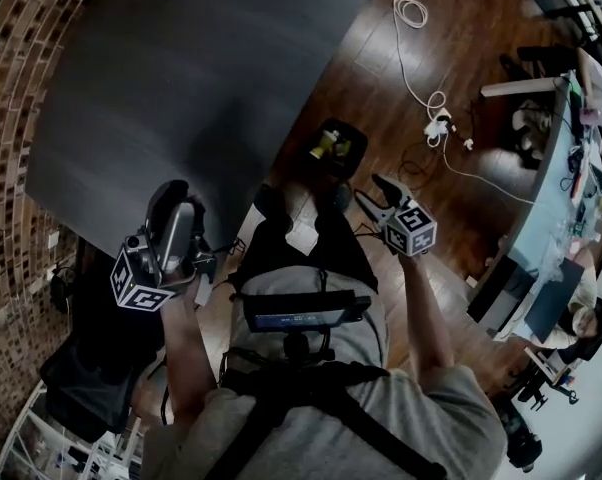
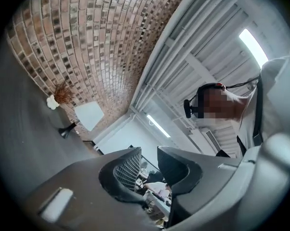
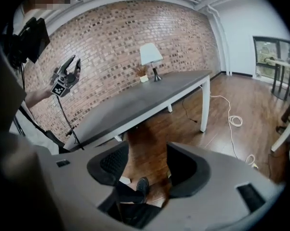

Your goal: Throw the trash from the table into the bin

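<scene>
2 grippers in lower half of head view, both clear of the table.

Left gripper (image 1: 171, 196): lower left, tilted upward, fingers closed, nothing held.

Right gripper (image 1: 373, 194): right of centre, angled down, fingers apart, nothing between, only wood floor (image 1: 381, 68) and 1 shoe (image 3: 141, 184) beyond.

1 dark table (image 1: 181, 88): upper left, against brick wall (image 1: 21, 118).

1 black bin (image 1: 337, 148): on floor at centre, just right of table edge. Yellow trash (image 1: 326, 146) already inside.

1 lamp (image 3: 151, 57): far end of table, seen in right gripper view.

White cable (image 1: 421, 78): on floor, upper right.
</scene>
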Motion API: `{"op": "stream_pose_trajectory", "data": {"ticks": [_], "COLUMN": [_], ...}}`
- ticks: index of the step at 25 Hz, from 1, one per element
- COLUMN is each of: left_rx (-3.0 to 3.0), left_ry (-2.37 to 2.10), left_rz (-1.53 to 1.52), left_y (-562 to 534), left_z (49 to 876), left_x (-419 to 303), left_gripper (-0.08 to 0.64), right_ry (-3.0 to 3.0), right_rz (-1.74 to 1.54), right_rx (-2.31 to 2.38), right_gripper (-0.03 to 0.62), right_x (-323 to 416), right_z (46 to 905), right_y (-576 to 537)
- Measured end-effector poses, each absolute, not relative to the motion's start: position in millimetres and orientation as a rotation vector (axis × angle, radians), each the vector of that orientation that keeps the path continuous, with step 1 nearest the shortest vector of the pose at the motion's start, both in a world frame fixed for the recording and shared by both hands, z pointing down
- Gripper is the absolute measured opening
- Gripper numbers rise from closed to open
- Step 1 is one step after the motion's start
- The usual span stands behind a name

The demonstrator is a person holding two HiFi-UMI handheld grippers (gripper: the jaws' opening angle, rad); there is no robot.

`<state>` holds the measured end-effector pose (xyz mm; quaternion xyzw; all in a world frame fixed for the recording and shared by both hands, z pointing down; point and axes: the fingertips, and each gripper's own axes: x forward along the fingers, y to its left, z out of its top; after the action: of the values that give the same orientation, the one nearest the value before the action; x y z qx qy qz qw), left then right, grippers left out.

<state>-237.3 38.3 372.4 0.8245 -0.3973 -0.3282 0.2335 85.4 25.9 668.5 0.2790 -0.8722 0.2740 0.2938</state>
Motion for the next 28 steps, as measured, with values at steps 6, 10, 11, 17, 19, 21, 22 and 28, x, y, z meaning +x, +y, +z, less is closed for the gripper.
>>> {"op": "stream_pose_trajectory", "data": {"ticks": [6,10,11,17,19,21,22,28], "left_rx": [2.167,2.120,2.100,1.969,1.932,1.900,1.887,1.865], "left_ry": [-1.186,-1.263,-1.282,-1.360,-1.380,-1.383,-1.381,-1.375], "left_rz": [-0.779,-0.635,-0.598,-0.505,-0.457,-0.416,-0.409,-0.379], "left_y": [40,46,47,54,59,64,65,67], "left_z": [409,446,458,530,547,562,567,569], "left_x": [-240,-219,-213,-184,-177,-171,-169,-160], "left_gripper": [0.168,0.229,0.249,0.270,0.270,0.282,0.282,0.290], "right_ry": [-2.126,-2.011,-1.989,-1.888,-1.858,-1.849,-1.851,-1.840], "right_rz": [0.663,0.645,0.653,0.573,0.562,0.548,0.533,0.513], "right_rx": [0.600,0.496,0.463,0.277,0.197,0.140,0.125,0.088], "right_gripper": [0.244,0.244,0.244,0.244,0.244,0.244,0.244,0.244], "right_x": [95,109,109,92,86,79,75,64], "right_z": [773,879,907,1043,1072,1089,1096,1114], "right_y": [34,24,23,16,32,47,51,60]}}
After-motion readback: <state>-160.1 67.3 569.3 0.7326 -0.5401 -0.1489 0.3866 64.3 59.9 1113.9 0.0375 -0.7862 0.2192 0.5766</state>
